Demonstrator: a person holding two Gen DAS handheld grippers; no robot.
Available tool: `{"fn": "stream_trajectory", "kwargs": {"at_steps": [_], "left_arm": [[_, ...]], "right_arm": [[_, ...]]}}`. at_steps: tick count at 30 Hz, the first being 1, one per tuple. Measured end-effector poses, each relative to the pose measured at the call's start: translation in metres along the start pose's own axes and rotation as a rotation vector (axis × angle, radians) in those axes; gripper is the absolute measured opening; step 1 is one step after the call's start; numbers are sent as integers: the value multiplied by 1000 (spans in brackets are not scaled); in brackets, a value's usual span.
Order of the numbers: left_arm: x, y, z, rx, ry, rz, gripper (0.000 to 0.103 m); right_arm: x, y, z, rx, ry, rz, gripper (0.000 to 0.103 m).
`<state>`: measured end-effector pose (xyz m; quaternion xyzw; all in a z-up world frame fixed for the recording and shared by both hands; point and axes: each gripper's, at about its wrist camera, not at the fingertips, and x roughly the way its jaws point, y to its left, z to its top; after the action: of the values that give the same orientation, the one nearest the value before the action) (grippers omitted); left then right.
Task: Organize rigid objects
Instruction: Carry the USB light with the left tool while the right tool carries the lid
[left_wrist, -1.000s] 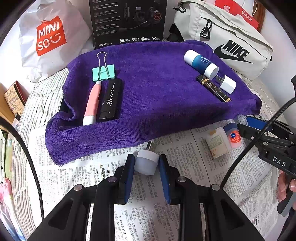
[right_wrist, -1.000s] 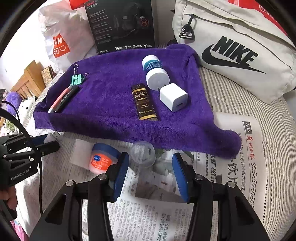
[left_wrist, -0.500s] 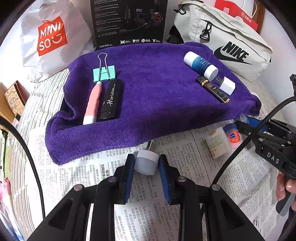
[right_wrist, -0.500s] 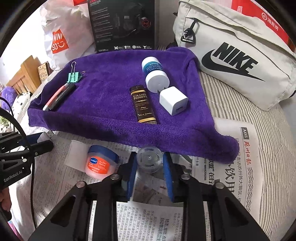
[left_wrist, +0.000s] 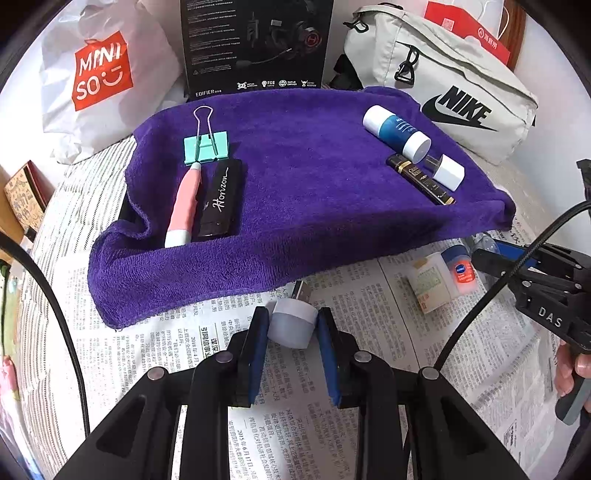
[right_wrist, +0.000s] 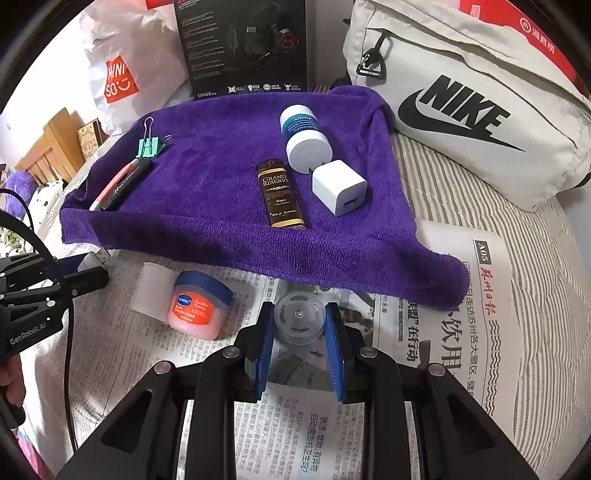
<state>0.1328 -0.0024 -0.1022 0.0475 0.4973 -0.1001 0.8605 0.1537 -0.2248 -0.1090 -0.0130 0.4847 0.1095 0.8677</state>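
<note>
Both grippers were clamped on small objects above a newspaper (right_wrist: 461, 332) spread over a striped bed. The left gripper (left_wrist: 290, 332) pinched a small white USB adapter (left_wrist: 292, 325) between its blue pads, just in front of the near edge of a purple towel (left_wrist: 314, 177). The right gripper (right_wrist: 300, 325), its jaws having just closed, held a clear round cap (right_wrist: 299, 317) at the towel's front hem. Beside it on the newspaper lay a pink Vaseline jar (right_wrist: 197, 308) with a blue lid, touching a white box (right_wrist: 153, 286). On the towel, a green binder clip (left_wrist: 206, 147), a pink pen (left_wrist: 184, 206) and a black "Horizon" case (left_wrist: 221, 199) sat grouped at the left; a blue-and-white bottle (right_wrist: 303, 138), a brown "Grand Reserve" bar (right_wrist: 281, 195) and a white charger cube (right_wrist: 339, 190) lay close together at the right.
</note>
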Motion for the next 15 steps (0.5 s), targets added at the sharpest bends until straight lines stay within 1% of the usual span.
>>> {"fn": "stream_trajectory", "kwargs": {"at_steps": [6,12,15], "left_arm": [[-5,9,-2,-23,8,-28,26],[-14,19,-4,-67,-3,-93,26],[-19,18,-3,-65,-7,-94,26]], "right_arm": [[-5,-5,1,13,2,15,27],[-16,-11,-1,22,-1,39,27],[-21,-14,-4,31,-6,41,27]]}}
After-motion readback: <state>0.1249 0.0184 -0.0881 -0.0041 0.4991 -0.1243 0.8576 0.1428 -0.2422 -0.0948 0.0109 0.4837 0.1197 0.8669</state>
